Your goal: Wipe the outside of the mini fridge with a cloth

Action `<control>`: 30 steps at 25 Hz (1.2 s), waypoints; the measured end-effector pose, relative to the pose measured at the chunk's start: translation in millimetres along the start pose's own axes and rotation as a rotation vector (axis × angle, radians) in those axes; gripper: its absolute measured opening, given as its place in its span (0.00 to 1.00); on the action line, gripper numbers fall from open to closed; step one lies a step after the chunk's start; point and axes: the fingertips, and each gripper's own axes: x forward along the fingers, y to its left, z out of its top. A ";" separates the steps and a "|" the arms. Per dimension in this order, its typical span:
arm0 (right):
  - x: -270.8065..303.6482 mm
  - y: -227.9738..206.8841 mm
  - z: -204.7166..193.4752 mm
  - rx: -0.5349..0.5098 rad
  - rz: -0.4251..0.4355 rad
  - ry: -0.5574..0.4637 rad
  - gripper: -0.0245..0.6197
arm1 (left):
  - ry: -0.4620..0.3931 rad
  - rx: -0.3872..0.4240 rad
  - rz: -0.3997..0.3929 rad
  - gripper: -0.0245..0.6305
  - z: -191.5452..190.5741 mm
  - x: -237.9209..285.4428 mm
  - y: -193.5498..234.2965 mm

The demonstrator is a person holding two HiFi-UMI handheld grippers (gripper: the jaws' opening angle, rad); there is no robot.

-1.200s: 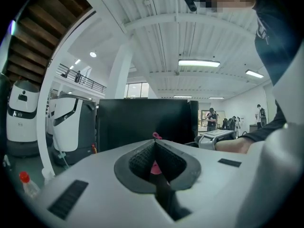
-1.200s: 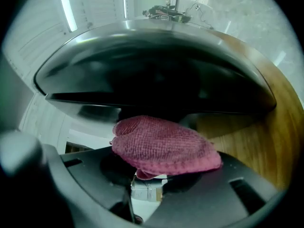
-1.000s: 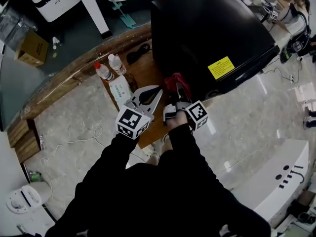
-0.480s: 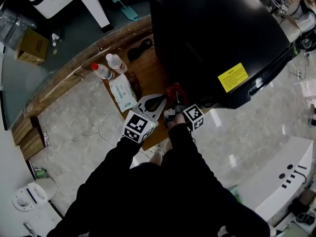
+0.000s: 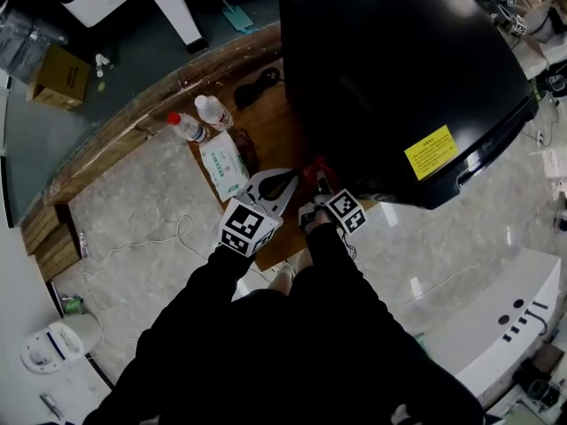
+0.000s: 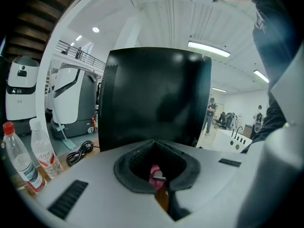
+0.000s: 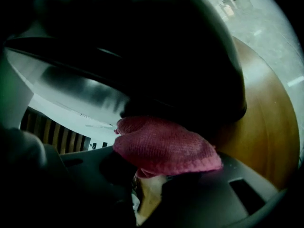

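Observation:
The black mini fridge (image 5: 390, 69) stands on a wooden platform (image 5: 266, 140) and has a yellow label near its lower edge. My right gripper (image 5: 321, 182) is shut on a red-pink cloth (image 5: 316, 168) and holds it against the fridge's near bottom side. In the right gripper view the knitted cloth (image 7: 164, 144) bulges from the jaws against the dark fridge (image 7: 156, 46). My left gripper (image 5: 280, 182) hangs just left of the cloth, jaws shut on nothing. In its own view its tips (image 6: 154, 142) meet before the fridge's side (image 6: 152, 99).
Two plastic bottles (image 5: 188, 127) (image 5: 213, 112) and a pack of wipes (image 5: 224, 165) lie on the platform to the left. A black cable (image 5: 261, 84) is coiled beside the fridge. A cardboard box (image 5: 60, 76) and a white cord (image 5: 151, 246) are on the floor.
The right gripper and cloth have slid slightly down the fridge's side, toward me. The left gripper has stayed close beside it, still shut.

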 end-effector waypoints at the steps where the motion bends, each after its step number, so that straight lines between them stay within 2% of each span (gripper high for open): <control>1: -3.1 4.4 -3.1 -0.030 0.008 0.014 0.23 | -0.003 -0.004 0.001 0.05 0.2 -3.1 -0.2; 5: -22.2 41.4 -19.3 -0.138 0.087 0.086 0.23 | -0.023 -0.019 0.000 0.05 9.2 -21.1 -2.8; 9: -69.1 91.4 -31.2 -0.279 0.200 0.127 0.23 | -0.052 -0.010 -0.010 0.05 24.1 -48.6 -22.4; 13: -125.2 149.7 -16.6 -0.449 0.322 0.071 0.23 | -0.112 0.046 -0.050 0.05 55.9 -69.3 -47.2; 16: -166.9 187.8 -6.9 -0.593 0.399 0.016 0.23 | -0.159 0.034 -0.084 0.05 75.5 -81.4 -61.7; 20: -225.8 227.1 15.0 -0.857 0.461 -0.068 0.23 | -0.190 0.022 -0.123 0.05 99.8 -88.8 -90.1; 26: -297.0 257.1 49.5 -1.139 0.506 -0.129 0.23 | -0.236 0.043 -0.141 0.05 129.6 -100.4 -136.2; 30: -333.2 268.7 66.2 -1.260 0.553 -0.148 0.22 | -0.260 0.018 -0.121 0.05 139.2 -101.0 -160.1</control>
